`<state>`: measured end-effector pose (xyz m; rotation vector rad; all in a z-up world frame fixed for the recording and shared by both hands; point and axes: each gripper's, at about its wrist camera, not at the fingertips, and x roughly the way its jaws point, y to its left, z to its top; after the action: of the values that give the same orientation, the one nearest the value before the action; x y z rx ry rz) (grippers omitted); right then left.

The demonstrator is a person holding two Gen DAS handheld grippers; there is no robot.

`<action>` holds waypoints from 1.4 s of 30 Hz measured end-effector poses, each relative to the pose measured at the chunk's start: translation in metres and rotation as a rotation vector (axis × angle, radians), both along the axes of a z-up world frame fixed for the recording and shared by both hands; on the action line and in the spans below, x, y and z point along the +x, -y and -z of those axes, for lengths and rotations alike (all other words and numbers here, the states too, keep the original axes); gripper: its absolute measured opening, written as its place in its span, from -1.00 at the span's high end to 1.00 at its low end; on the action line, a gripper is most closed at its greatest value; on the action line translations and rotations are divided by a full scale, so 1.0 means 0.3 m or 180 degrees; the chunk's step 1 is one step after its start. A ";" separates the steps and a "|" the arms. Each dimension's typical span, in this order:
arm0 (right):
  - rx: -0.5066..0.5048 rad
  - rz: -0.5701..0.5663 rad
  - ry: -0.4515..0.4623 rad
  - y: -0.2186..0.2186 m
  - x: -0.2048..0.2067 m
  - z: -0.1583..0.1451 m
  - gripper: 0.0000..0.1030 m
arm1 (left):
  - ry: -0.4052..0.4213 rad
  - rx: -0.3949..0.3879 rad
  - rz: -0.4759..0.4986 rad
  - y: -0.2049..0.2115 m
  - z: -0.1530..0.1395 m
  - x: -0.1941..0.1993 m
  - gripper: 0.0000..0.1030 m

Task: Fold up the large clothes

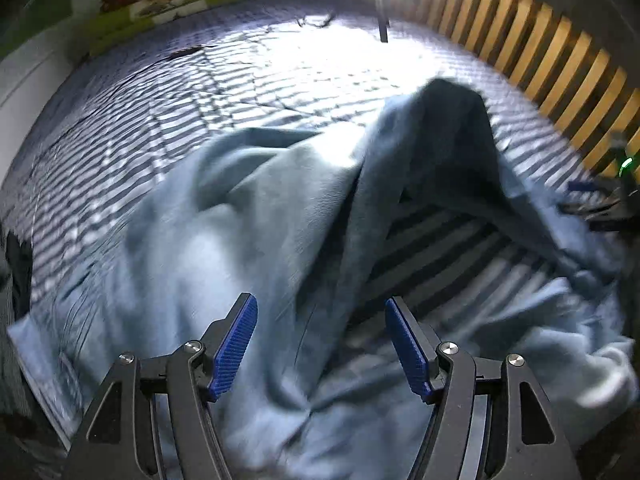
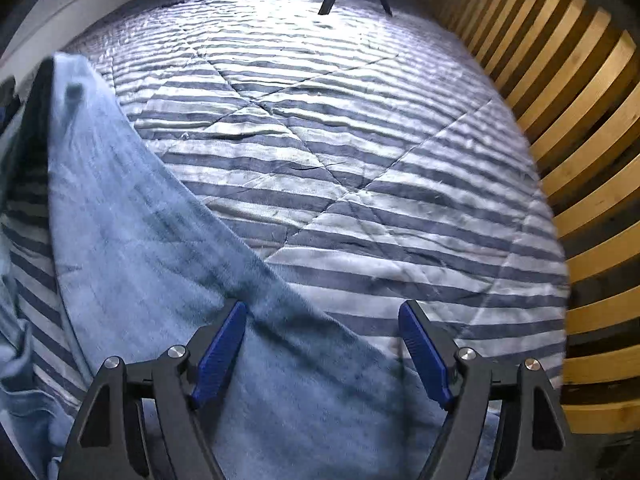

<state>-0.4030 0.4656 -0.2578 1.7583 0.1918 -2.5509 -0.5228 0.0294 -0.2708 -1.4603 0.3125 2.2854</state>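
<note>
Both my jaws stand wide and empty: left gripper (image 1: 321, 342) and right gripper (image 2: 322, 350) over the blue garment (image 1: 240, 248). I should pinch matching edges, lower centre, and spread it flat on the striped bed (image 2: 340, 152).

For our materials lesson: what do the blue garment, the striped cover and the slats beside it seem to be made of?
Garment: soft, matte woven cloth, perhaps cotton; it drapes and creases.
Cover: quilted fabric with a slight sheen; stitched lines cross it.
Slats: probably pale wood, smooth; evenly spaced yellowish strips.

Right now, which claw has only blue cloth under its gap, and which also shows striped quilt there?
The left claw hangs over the light blue garment alone. The right claw straddles the garment's edge, with striped quilt showing beside its right pad.
</note>
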 end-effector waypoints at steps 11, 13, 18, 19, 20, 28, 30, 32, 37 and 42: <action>0.0629 -0.0036 -0.0413 0.091 0.071 -0.222 0.95 | -0.0303 0.0082 -0.0353 0.108 -0.057 -0.041 0.92; 0.0808 0.0235 -0.0808 0.065 0.019 -0.371 0.95 | -0.0350 0.0247 -0.0493 0.165 -0.130 -0.053 0.93; 0.0815 0.0661 -0.1885 0.051 0.011 -0.729 0.95 | -0.0665 0.0477 -0.0255 0.159 -0.318 0.049 0.92; 0.0866 0.0682 -0.1963 0.052 0.015 -0.755 0.95 | -0.0648 0.0526 -0.0206 0.153 -0.328 0.077 0.92; 0.0925 0.0683 -0.2005 0.051 0.031 -0.766 0.95 | -0.0527 0.0597 -0.0066 0.132 -0.318 0.114 0.92; 0.0956 0.0699 -0.0350 -0.135 0.165 -0.317 0.91 | 0.0088 0.0398 0.0491 0.106 -0.124 0.336 0.49; 0.0888 0.0671 -0.0164 -0.142 0.202 -0.256 0.89 | -0.0018 0.0336 0.0238 0.179 -0.124 0.341 0.42; 0.0839 0.0664 -0.0222 -0.114 0.212 -0.275 0.83 | -0.0107 0.0376 -0.0091 0.282 -0.140 0.336 0.33; 0.0790 0.0337 -0.0615 0.042 0.155 -0.393 0.63 | -0.0412 0.0233 -0.1005 0.582 -0.155 0.370 0.24; 0.0900 0.0169 -0.0752 0.223 0.070 -0.404 0.60 | -0.0278 0.0260 -0.1396 0.794 -0.119 0.475 0.22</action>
<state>-0.3821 0.3986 -0.1366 1.5490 0.5450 -2.8879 -0.3803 -0.2087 -0.2350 -1.5060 -0.0892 2.6704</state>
